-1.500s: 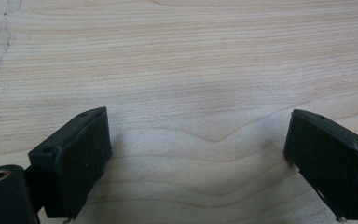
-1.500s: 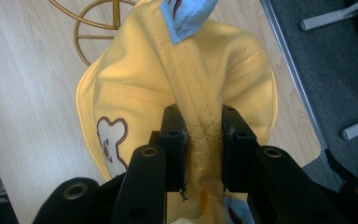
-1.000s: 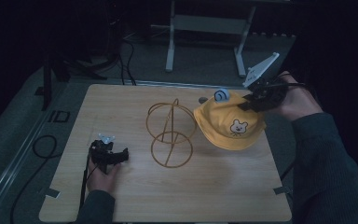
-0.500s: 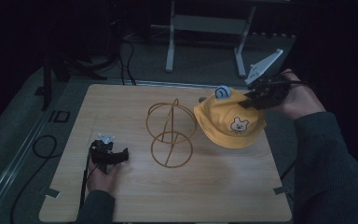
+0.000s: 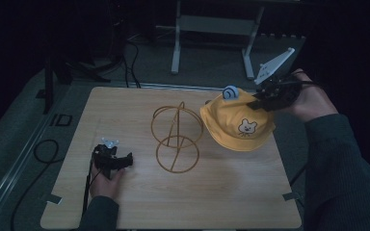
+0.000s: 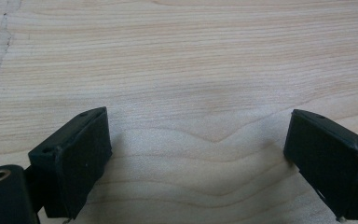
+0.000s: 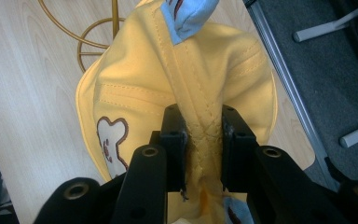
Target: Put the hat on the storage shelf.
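The right tool [image 5: 262,100] is clamped on a pinch of fabric at the crown of the yellow bear-print hat [image 5: 238,126], holding it lifted at the far right of the worktop [image 5: 221,202]. The gold wire stand [image 5: 176,137] sits just to the hat's left, so I'd judge the carry runs leftward and over its top loop. The left tool [image 5: 118,161] rests open-jawed near the worktop's front left, well apart from both
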Demonstrator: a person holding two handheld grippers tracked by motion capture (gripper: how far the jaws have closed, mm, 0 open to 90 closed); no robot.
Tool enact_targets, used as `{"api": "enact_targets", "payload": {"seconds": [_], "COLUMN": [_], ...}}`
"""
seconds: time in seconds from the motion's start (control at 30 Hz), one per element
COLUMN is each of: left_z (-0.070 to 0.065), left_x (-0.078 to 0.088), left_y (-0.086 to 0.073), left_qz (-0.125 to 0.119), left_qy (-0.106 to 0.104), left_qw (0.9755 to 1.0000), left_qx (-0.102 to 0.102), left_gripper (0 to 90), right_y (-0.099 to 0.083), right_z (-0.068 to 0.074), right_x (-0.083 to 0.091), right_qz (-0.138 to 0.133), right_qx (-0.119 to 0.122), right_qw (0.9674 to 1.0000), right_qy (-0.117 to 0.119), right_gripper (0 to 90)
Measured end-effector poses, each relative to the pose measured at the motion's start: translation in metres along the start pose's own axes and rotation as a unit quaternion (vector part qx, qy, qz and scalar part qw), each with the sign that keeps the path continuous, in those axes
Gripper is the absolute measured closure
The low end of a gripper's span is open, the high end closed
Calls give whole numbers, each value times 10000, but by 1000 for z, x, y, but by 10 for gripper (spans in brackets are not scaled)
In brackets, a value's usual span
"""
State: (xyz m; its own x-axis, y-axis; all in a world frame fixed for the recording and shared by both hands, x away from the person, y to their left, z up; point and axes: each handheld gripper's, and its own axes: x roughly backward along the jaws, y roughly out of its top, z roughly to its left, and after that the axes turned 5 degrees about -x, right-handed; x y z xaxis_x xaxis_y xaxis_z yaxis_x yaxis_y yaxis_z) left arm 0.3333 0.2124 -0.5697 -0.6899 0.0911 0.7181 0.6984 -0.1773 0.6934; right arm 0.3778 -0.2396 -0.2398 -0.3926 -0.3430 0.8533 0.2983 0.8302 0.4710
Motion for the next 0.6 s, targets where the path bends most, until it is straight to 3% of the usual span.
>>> {"api": "enact_targets", "payload": {"seconds": [0.6], "left_z": [0], "left_x": [0], "left_y": [0], "left_qz": [1], "left_qy": [0], "left_qw": [10000], "left_qx": [0], "left_gripper": [72], "right_y": [7], "right_z": [0], "right_x": [3], "right_qz": [-257], "right_qx": [-32], "right_qw": [9996], "right_qy": [80], "right_gripper": [744]}}
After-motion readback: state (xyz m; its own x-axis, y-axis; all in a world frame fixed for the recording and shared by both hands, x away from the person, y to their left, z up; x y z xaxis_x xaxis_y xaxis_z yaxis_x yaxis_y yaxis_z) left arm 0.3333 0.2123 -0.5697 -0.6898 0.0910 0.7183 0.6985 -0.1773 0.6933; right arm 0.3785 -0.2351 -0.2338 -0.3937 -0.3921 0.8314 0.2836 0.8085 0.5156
